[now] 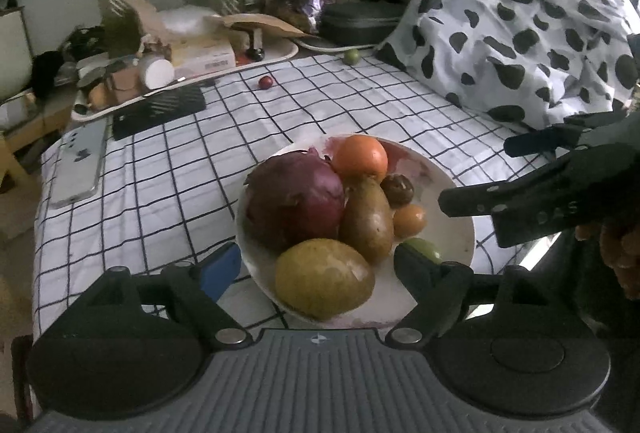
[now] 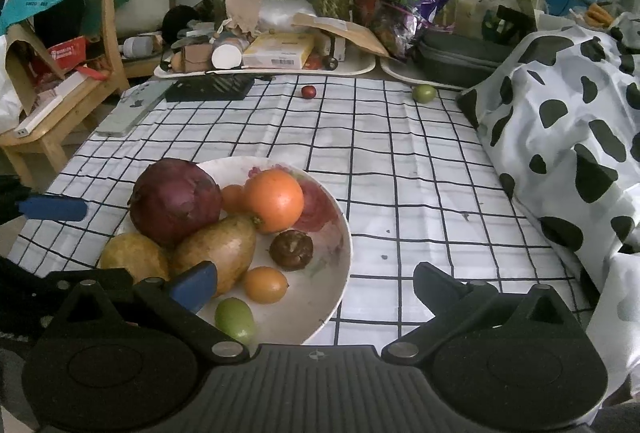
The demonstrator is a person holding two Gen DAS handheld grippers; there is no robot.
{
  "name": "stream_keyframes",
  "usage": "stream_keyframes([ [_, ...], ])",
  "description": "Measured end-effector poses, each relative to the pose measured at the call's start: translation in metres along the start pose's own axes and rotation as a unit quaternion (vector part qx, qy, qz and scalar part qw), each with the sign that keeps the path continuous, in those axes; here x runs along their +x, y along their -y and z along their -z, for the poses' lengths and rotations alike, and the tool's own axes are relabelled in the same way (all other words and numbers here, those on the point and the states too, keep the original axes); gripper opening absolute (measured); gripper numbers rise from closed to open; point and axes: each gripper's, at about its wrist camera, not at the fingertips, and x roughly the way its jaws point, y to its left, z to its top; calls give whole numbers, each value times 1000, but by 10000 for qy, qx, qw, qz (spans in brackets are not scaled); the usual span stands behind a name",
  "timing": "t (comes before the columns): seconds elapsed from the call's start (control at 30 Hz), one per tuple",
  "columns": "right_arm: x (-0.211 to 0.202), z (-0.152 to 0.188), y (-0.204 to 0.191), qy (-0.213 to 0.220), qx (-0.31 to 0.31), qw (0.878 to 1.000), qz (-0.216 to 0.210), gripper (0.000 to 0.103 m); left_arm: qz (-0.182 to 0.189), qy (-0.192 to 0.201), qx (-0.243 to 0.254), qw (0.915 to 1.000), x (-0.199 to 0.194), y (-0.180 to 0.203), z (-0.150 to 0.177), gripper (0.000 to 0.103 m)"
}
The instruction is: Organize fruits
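Our left gripper (image 1: 318, 265) hovers with jaws spread wide and empty, straddling the near rim of the glossy white bowl (image 1: 452, 229); our right gripper (image 2: 314, 283) is likewise agape, the bowl under its left jaw. Piled inside are a papery purple onion (image 2: 174, 201), a smooth orange (image 2: 274, 200), a matte oblong mango (image 2: 220, 253) and smaller fruit (some half hidden). Far ahead of the jaws, a red berry (image 2: 308, 91) and a green fruit (image 2: 424, 93) lie apart on the desk's grid-checked cloth (image 2: 400, 173), before blurred clutter and plants.
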Motion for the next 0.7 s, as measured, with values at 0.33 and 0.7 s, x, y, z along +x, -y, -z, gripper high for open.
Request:
stream_keyframes([
  [0.33,-7,15,-11,-223,-101,9996,170,103,-114,143,-413,9990,-24,6,11,83],
  [0.7,-14,28,-17,-413,-130,9981,434,103,-361,-106,-573,9976,-25,9,19,83],
])
